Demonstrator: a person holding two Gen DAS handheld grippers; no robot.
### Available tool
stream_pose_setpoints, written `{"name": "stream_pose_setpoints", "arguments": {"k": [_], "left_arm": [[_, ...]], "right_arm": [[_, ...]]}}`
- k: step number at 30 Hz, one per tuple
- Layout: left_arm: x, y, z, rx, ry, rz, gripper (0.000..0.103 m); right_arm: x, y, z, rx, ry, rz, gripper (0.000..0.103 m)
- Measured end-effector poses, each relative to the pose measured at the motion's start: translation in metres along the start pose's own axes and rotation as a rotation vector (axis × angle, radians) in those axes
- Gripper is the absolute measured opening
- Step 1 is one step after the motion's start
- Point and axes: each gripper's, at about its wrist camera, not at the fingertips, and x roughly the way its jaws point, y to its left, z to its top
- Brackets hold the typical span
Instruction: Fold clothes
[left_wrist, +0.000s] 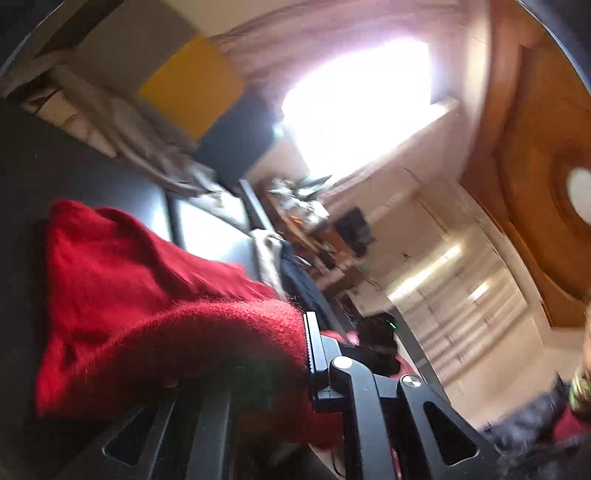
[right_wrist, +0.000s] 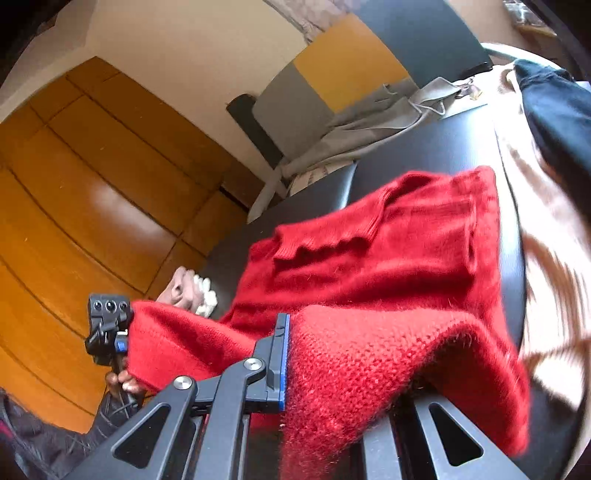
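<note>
Red knit sweater (right_wrist: 388, 266) spans both grippers, long axis running left to right, its far part resting on the dark table (right_wrist: 424, 147). Left gripper (right_wrist: 110, 328) pinches the left edge; right gripper (right_wrist: 295, 369) clamps the near-right edge. Both edges are raised equally.

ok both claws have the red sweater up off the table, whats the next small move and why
Probably carry the held edge forward over the rest of the red sweater and lower it. The right claw and left claw each pinch a lifted part of it, while its far part, ribbed cuff included, lies on the dark table. That should make a fold.
</note>
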Motion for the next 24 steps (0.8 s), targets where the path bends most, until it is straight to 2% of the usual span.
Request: {"name": "stream_pose_setpoints", "arguments": {"k": [3, 6, 10, 13, 17, 20, 24], "left_arm": [[0.036, 0.063, 0.014, -0.176, 0.031, 0.151, 0.011], [0.048, 0.109, -0.003, -0.306, 0.063, 0.236, 0.011], [0.031, 0.105, -0.026, -0.291, 0.071, 0.292, 0.011], [0.012, 0.097, -0.047, -0.283, 0.074, 0.330, 0.011], [-0.003, 0.085, -0.054, -0.285, 0.057, 0.313, 0.010], [-0.001, 0.077, -0.038, -0.297, 0.021, 0.202, 0.010], [0.001, 0.067, -0.017, -0.312, -0.027, 0.054, 0.010]], "right_arm": [[0.024, -0.029, 0.021, 0.083, 0.038, -0.037, 0.012], [0.036, -0.052, 0.020, 0.141, 0.054, -0.035, 0.012], [0.047, -0.078, 0.013, 0.202, 0.064, -0.013, 0.006], [0.048, -0.088, 0.002, 0.228, 0.069, 0.003, 0.006], [0.041, -0.082, -0.011, 0.253, 0.100, 0.010, 0.008], [0.041, -0.063, -0.005, 0.202, 0.151, 0.000, 0.015], [0.040, -0.023, 0.014, 0.047, 0.187, 0.008, 0.015]]}}
